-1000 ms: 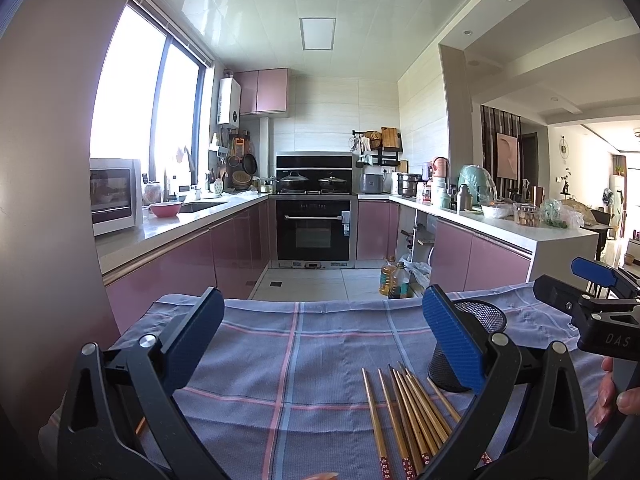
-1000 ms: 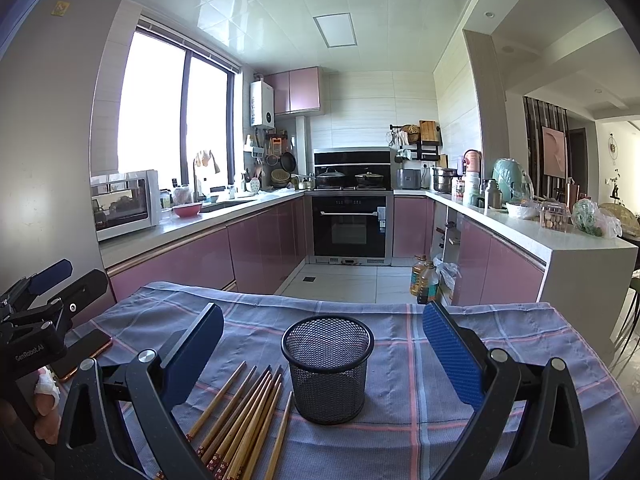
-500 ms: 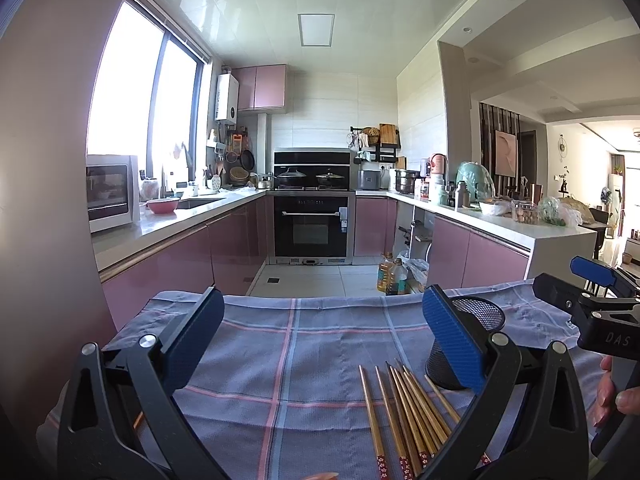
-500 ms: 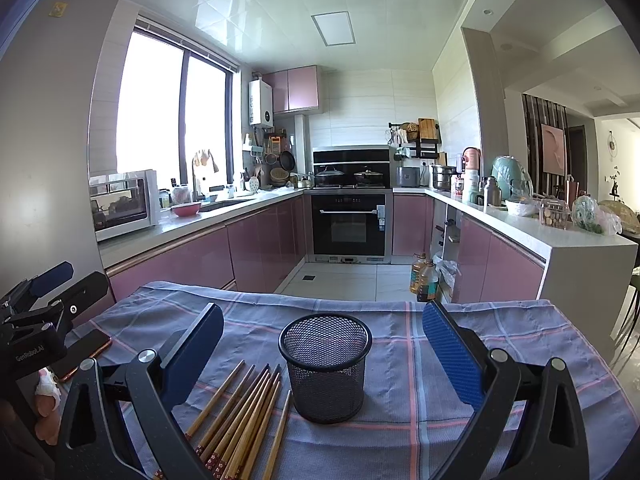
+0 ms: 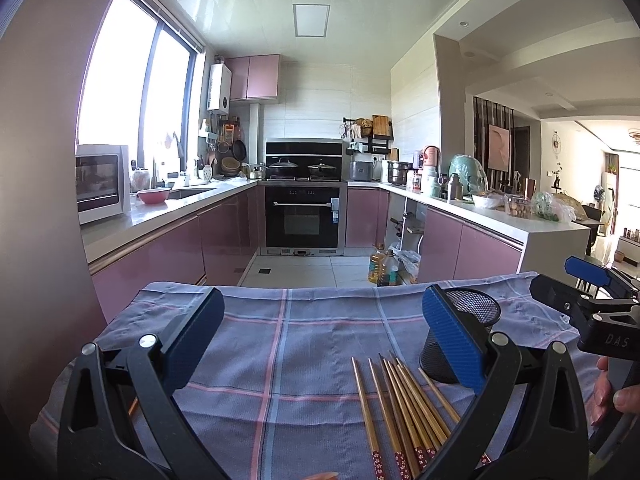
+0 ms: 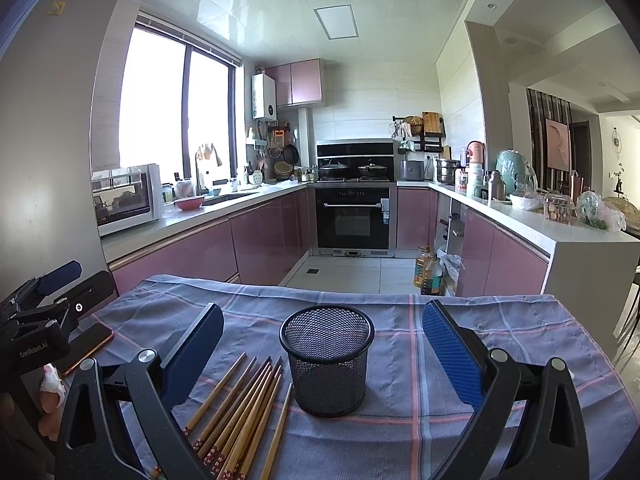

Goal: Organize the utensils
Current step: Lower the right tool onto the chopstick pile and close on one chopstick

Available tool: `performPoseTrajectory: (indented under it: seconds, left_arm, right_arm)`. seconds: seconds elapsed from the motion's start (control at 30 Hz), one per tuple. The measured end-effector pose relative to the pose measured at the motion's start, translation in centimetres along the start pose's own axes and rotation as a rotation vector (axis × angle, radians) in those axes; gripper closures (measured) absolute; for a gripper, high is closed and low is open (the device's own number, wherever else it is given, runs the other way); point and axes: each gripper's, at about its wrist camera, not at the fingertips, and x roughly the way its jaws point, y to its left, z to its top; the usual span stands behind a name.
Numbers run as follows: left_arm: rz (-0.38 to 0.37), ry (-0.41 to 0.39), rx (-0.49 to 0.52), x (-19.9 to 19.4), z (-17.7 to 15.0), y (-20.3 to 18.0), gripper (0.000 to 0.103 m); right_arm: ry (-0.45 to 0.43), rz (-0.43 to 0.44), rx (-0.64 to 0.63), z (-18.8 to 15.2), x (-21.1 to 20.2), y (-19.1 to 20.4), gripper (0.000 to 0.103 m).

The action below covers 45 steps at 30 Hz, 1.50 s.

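Note:
Several wooden chopsticks (image 5: 404,404) with red patterned ends lie side by side on the blue checked tablecloth (image 5: 280,344). They also show in the right wrist view (image 6: 240,404). A black mesh cup (image 6: 327,360) stands upright just right of them, empty as far as I can see; it also shows in the left wrist view (image 5: 464,332), partly behind a finger. My left gripper (image 5: 320,340) is open and empty above the cloth, left of the chopsticks. My right gripper (image 6: 323,352) is open and empty, with the cup between its jaws' line of sight but farther off.
A phone (image 6: 86,346) lies on the cloth at the left edge. The table's far edge (image 6: 340,292) drops to the kitchen floor. Oil bottles (image 6: 428,272) stand on the floor beyond. Pink cabinets and counters line the room.
Both views have shifted slightly; the cloth and cup sit a little lower in frame. Chopsticks and cup have not moved. Both grippers stay open.

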Motion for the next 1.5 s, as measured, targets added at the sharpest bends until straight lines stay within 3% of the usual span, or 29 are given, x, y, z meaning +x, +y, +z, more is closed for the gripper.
performPoseTrajectory:
  seconds: [0.13,0.47,0.57,0.67,0.83,1.03,1.13,1.5]
  left_arm:
    - [-0.041,0.065,0.001,1.4,-0.6,0.0,0.005]
    - [-0.077,0.279,0.055,6.4,-4.6,-0.1,0.005]
    - [-0.074,0.328,0.076,7.6,-5.7,-0.3,0.005]
    - [-0.087,0.382,0.091,8.9,-6.7,-0.7,0.013]
    - [-0.110,0.484,0.112,11.1,-8.3,-1.3,0.035]
    - [-0.152,0.551,0.117,12.8,-9.4,-2.1,0.051]
    - [-0.166,0.580,0.120,13.7,-9.9,-2.4,0.056]
    - [-0.201,0.658,0.109,16.7,-11.6,-3.1,0.071]
  right_arm:
    - [0.066,0.030,-0.007,-1.0,0.8,0.0,0.007]
    - [0.355,0.098,-0.085,-5.3,4.8,1.6,0.007]
    - [0.414,0.110,-0.091,-6.2,6.0,1.9,0.014]
    - [0.467,0.106,-0.101,-6.9,6.9,2.1,0.021]
    - [0.535,0.108,-0.088,-7.8,8.3,2.2,0.035]
    - [0.574,0.111,-0.092,-8.6,9.3,2.5,0.048]
    - [0.593,0.121,-0.095,-8.9,9.6,2.6,0.054]
    - [0.600,0.134,-0.090,-8.9,10.4,3.2,0.064]
